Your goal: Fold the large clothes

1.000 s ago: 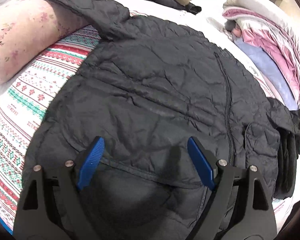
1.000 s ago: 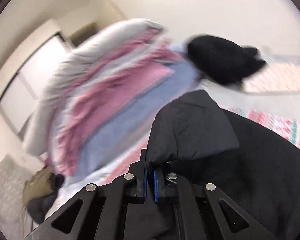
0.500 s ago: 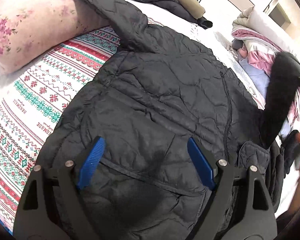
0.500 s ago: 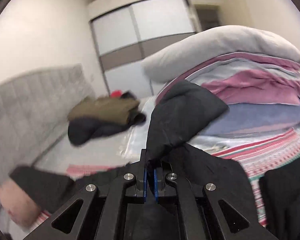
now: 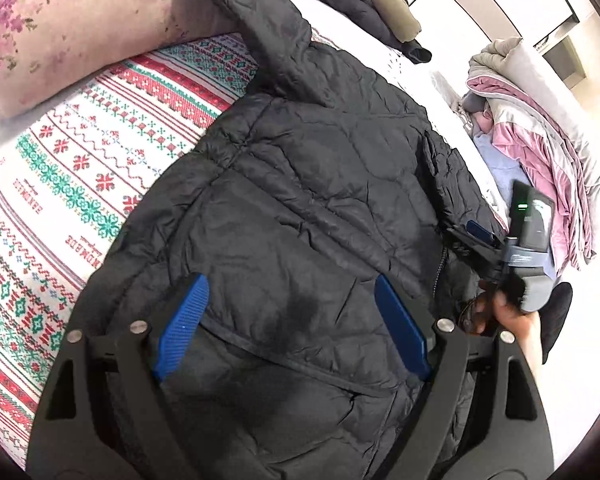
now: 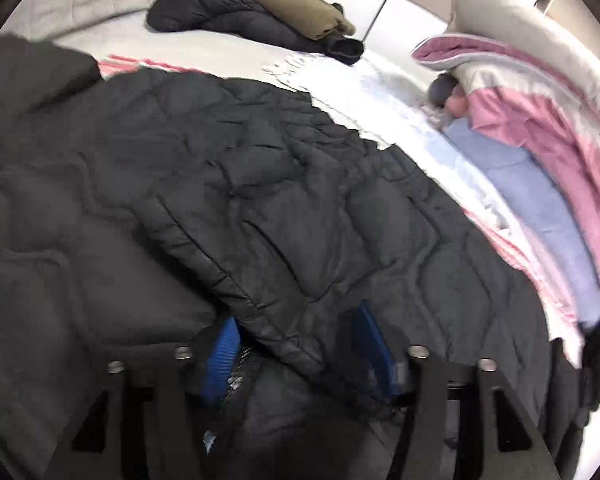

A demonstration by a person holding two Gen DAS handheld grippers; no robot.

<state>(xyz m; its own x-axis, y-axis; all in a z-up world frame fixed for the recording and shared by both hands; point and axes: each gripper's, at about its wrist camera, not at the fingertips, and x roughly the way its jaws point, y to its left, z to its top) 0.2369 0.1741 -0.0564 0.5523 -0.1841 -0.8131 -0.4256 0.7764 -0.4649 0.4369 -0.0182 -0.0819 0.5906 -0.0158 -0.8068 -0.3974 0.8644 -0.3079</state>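
Observation:
A black quilted jacket [image 5: 320, 200] lies spread on the bed, front up. My left gripper [image 5: 290, 284] hovers over its lower front, open, with nothing between the blue pads. In the right wrist view a sleeve [image 6: 300, 220] is folded across the jacket body [image 6: 80, 208]. The cuff end of that sleeve lies between the pads of my right gripper [image 6: 296, 316], whose jaws are opening and stand apart from the cloth. The left wrist view shows the right gripper's body [image 5: 528, 236] at the jacket's right edge, held by a hand [image 5: 516, 320].
A red, green and white patterned blanket [image 5: 80, 160] lies under the jacket. A floral pillow [image 5: 60, 20] is at the upper left. A dark and olive heap of clothes [image 6: 260, 12] lies at the far side. Folded pink and blue quilts [image 6: 540, 140] are stacked on the right.
The right gripper swung the sleeve over from the quilts' side and down onto the jacket, then parted its jaws. The left gripper drifted a little and stayed open.

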